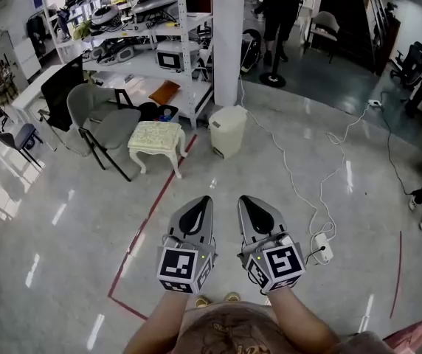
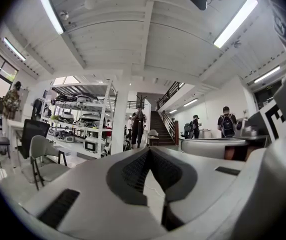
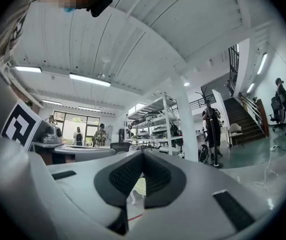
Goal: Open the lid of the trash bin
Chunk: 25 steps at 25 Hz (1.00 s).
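The trash bin [image 1: 227, 130] is a cream plastic bin with its lid down, standing on the floor at the foot of a white pillar [image 1: 228, 35], well ahead of both grippers. My left gripper [image 1: 198, 206] and right gripper [image 1: 249, 206] are held side by side at waist height, pointing toward the bin and far short of it. In the left gripper view the left gripper [image 2: 149, 151] has its jaws closed tip to tip with nothing between them. The right gripper [image 3: 142, 155] looks the same in its own view. I cannot make out the bin in either gripper view.
A small cream stool [image 1: 157, 137] and grey chairs [image 1: 97, 120] stand left of the bin, in front of a loaded shelving rack [image 1: 148, 35]. A white cable [image 1: 299, 190] runs to a power strip [image 1: 323, 248] on the right. Red tape [image 1: 148, 227] marks the floor. A person [image 1: 285, 6] stands behind.
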{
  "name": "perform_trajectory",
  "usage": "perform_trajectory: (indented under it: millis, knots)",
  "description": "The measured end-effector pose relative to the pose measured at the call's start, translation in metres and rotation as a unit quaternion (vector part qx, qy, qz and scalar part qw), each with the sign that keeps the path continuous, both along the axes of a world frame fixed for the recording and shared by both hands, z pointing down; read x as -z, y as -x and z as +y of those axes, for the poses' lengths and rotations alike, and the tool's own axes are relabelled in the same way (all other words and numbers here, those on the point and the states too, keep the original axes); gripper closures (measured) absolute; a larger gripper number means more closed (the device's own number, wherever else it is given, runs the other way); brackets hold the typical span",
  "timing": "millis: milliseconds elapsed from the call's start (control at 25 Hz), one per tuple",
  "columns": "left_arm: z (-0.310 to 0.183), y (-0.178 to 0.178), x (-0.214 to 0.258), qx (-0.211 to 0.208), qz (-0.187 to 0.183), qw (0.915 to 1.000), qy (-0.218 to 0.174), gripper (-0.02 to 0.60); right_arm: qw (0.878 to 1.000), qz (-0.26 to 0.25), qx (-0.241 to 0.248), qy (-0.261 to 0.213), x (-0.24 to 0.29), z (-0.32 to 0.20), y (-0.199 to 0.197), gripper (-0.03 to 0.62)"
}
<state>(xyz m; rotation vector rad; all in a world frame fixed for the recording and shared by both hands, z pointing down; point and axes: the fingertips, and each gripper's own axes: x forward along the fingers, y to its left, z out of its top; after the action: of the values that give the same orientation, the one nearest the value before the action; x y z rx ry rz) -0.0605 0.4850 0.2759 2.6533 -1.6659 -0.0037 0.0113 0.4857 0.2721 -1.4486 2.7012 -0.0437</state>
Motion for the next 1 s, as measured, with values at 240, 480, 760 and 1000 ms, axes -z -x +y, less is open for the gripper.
perform_trajectory:
  millis: [240,480,760,1000]
  knots:
    - [-0.012,-0.015,-0.003,0.014,-0.002,0.9999,-0.002,0.595,1.000,-0.006,0.011,0.004,-0.003,-0.013,-0.027,0.588]
    - [-0.026,-0.024,-0.006,0.020,-0.001,0.9998,0.000,0.595,1.000,-0.009,0.012,0.018,-0.015,-0.029,-0.046,0.588]
    - [-0.066,-0.033,-0.019,0.019,0.004,0.9997,0.012,0.595,1.000,-0.005,-0.002,0.027,-0.023,-0.060,-0.070,0.588]
    - [-0.121,-0.034,-0.025,0.007,0.003,0.9999,0.014,0.595,0.999,-0.008,-0.016,0.028,-0.031,-0.111,-0.078,0.588]
